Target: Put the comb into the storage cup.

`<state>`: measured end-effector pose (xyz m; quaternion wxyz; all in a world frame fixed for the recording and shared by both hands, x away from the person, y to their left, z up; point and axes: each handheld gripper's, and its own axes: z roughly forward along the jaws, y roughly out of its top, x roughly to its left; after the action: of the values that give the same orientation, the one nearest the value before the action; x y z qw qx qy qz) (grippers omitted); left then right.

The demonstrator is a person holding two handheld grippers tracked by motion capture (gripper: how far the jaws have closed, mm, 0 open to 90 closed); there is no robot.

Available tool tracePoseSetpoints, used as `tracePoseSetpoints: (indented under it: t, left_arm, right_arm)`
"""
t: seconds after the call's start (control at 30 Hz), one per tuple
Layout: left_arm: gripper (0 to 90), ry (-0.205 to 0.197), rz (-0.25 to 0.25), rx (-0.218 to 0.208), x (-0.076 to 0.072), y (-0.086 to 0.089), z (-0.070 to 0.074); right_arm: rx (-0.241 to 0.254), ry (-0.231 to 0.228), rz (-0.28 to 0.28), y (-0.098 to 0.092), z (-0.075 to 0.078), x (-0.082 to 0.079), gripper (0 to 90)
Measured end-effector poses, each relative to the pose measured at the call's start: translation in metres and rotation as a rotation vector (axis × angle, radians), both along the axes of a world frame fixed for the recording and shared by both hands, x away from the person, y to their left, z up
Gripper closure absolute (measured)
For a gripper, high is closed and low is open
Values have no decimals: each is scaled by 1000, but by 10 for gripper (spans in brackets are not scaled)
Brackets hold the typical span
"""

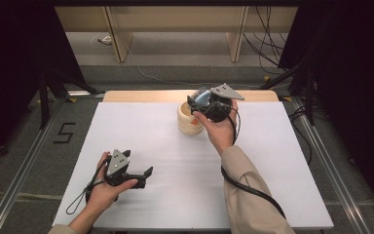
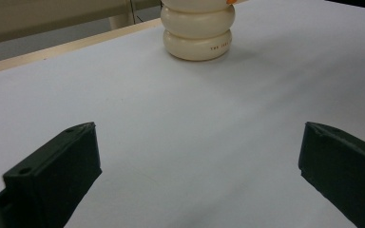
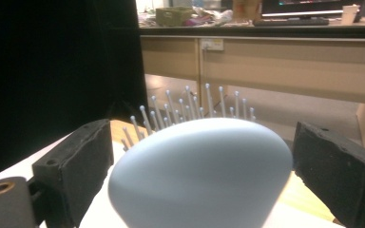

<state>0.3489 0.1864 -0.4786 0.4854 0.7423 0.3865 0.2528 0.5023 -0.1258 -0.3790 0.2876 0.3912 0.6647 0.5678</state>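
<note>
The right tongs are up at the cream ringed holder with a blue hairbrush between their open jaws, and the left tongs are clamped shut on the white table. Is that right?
Not quite: the left tongs are not shut. The left gripper view shows their jaws spread wide over the white table with nothing between them. The rest stands: the right tongs are at the cream ringed holder, jaws open beside the blue hairbrush.

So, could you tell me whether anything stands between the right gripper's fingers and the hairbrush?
Nothing visible does. The pale blue hairbrush sits directly between the right gripper's open fingers, with a small gap on each side. It stands in the cream holder.
</note>
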Motion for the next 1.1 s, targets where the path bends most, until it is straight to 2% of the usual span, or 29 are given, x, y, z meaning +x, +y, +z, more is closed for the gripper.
tracePoseSetpoints:
  t: [0.33,0.43,1.1]
  left_arm:
    - [0,0,2,1,0,0,0]
    - [0,-2,4,0,0,0,0]
    - [0,-6,7,0,1,1,0]
  right_arm:
    - [-14,6,34,-16,4,-15,77]
    - [-32,11,40,-20,4,-21,77]
    - [-65,42,68,-44,-5,-44,78]
